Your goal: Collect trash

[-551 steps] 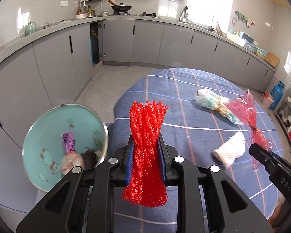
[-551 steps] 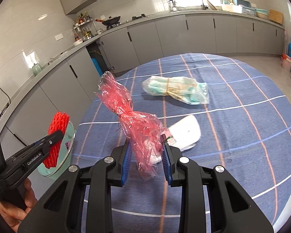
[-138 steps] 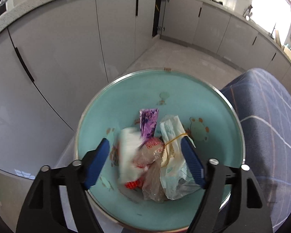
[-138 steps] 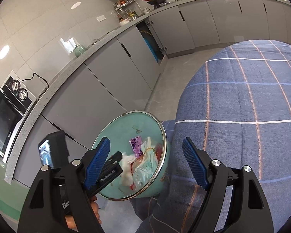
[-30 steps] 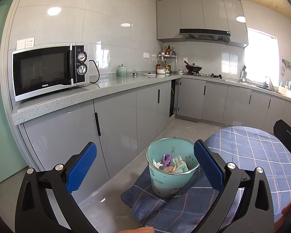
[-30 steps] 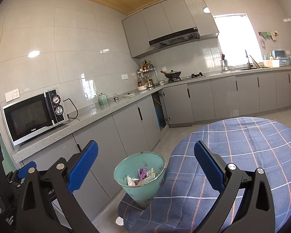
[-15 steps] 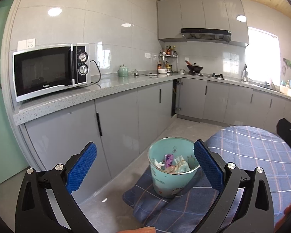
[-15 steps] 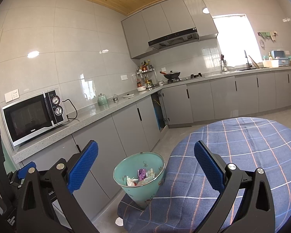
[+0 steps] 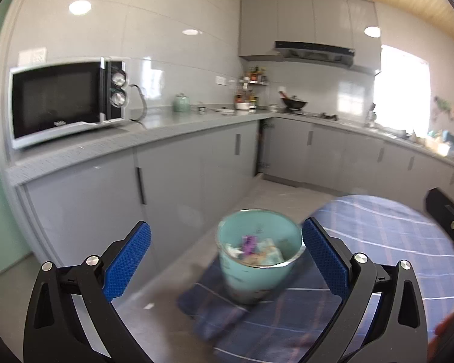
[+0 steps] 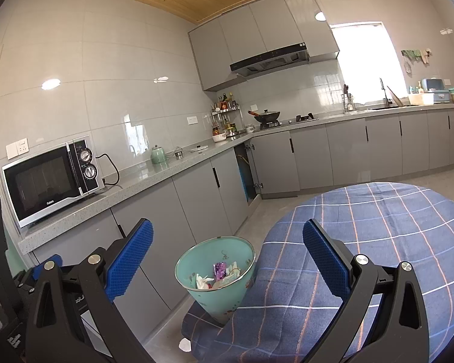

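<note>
We see one teal bin (image 10: 218,275) on the floor at the tablecloth's (image 10: 378,230) draped edge, holding perhaps four trash scraps (image 10: 219,272). Left gripper (image 9: 226,255) and right gripper (image 10: 227,255) both spread wide, empty.

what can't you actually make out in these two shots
- Trash inside the teal bin: left wrist view is motion-blurred, so the pieces merge.
- Bin's bottom layer: right wrist view, hidden under the top trash and the bin's wall.
- Near part of the checked tablecloth: right wrist view, cut off by the frame edge and the gripper, so leftover trash there can't be ruled out.
- Bottles on the spice rack: too small to read.
</note>
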### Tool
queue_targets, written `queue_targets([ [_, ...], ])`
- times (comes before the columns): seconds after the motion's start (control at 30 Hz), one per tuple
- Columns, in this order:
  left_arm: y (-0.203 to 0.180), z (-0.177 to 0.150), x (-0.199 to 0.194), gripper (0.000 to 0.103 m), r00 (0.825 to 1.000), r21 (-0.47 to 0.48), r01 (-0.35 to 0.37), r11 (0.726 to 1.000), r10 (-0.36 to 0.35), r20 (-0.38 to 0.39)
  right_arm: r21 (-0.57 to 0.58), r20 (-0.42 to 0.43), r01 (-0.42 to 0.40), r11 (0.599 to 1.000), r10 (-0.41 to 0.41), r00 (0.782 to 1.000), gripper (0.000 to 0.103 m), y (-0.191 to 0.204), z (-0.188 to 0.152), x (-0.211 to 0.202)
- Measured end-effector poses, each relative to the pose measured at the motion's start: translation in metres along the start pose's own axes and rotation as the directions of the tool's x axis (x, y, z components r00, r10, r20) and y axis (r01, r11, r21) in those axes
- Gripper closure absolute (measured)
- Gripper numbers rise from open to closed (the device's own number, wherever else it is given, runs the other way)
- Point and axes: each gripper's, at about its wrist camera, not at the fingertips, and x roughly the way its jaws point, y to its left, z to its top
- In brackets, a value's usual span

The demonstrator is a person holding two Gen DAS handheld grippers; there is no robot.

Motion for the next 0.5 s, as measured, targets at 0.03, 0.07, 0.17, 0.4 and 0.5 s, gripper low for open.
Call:
queue_targets([
  [0.03, -0.002, -0.001, 0.0, 0.005, 1.0, 0.004, 0.012, 1.0, -0.012, -0.001, 0.001, 0.0, 0.0, 1.0, 0.0, 1.0, 0.006, 0.0, 0.0, 0.0],
  [0.07, -0.005, -0.002, 0.0, 0.005, 1.0, 0.016, 0.01, 1.0, -0.01, -0.001, 0.001, 0.002, 0.0, 1.0, 0.0, 1.0, 0.006, 0.0, 0.0, 0.0],
  [0.17, -0.011, -0.004, 0.001, 0.005, 1.0, 0.036, 0.009, 0.999, -0.009, -0.008, 0.004, 0.008, 0.006, 1.0, -0.006, 1.0, 0.006, 0.0, 0.0, -0.001],
  [0.4, -0.012, -0.004, 0.008, 0.005, 0.999, 0.038, -0.004, 0.999, 0.006, -0.035, 0.015, -0.002, 0.014, 1.0, -0.014, 1.0, 0.006, -0.003, -0.003, 0.002],
  [0.5, -0.013, -0.004, 0.011, 0.005, 0.999, 0.039, -0.023, 0.999, 0.025, -0.047, 0.02, -0.004, 0.027, 0.999, -0.027, 1.0, 0.006, -0.005, -0.003, 0.003],
])
